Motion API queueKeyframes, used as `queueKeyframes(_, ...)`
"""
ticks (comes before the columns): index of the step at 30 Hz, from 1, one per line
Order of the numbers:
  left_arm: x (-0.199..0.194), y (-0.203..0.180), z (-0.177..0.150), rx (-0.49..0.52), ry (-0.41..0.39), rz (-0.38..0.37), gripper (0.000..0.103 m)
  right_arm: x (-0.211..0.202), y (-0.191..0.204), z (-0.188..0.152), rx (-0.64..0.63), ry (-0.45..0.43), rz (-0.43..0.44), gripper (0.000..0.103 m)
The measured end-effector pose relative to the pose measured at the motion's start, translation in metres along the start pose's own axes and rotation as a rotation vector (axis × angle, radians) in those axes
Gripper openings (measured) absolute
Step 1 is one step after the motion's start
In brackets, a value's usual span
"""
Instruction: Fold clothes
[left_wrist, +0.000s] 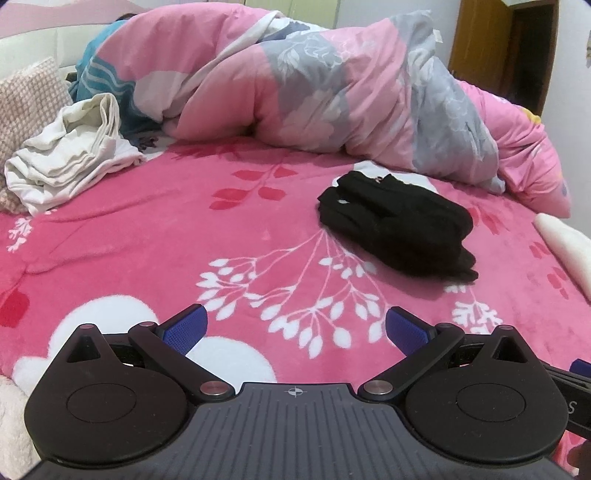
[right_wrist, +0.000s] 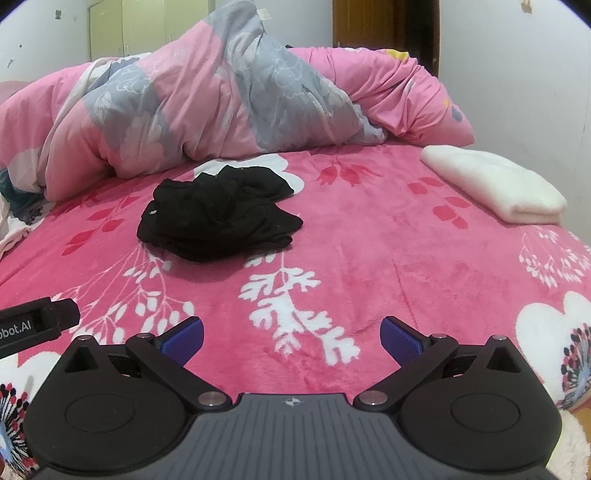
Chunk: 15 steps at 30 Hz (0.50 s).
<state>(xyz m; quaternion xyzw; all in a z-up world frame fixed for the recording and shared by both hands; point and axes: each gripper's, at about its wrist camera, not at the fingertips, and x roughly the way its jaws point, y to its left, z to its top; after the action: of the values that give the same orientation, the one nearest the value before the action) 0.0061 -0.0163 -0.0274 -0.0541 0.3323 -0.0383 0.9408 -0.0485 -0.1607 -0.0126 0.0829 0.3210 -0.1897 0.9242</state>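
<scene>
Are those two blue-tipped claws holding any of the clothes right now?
No, nothing is held. The left gripper and right gripper are both open over the blanket, short of the black garment.

The black garment (left_wrist: 397, 229) is bunched up — its kind cannot be told. The folded white cloth (left_wrist: 565, 247) is cut off by the left view's right edge. The duvet (right_wrist: 207, 99) hides the far bed — its left end runs out of frame.
</scene>
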Motion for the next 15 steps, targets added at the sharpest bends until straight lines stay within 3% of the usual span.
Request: queueKeyframes(15,0.026,-0.003,0.004,0.037,-0.014,-0.082,0.103,0.022,-0.002,0.002,0.001,-0.001,0.003,0.103)
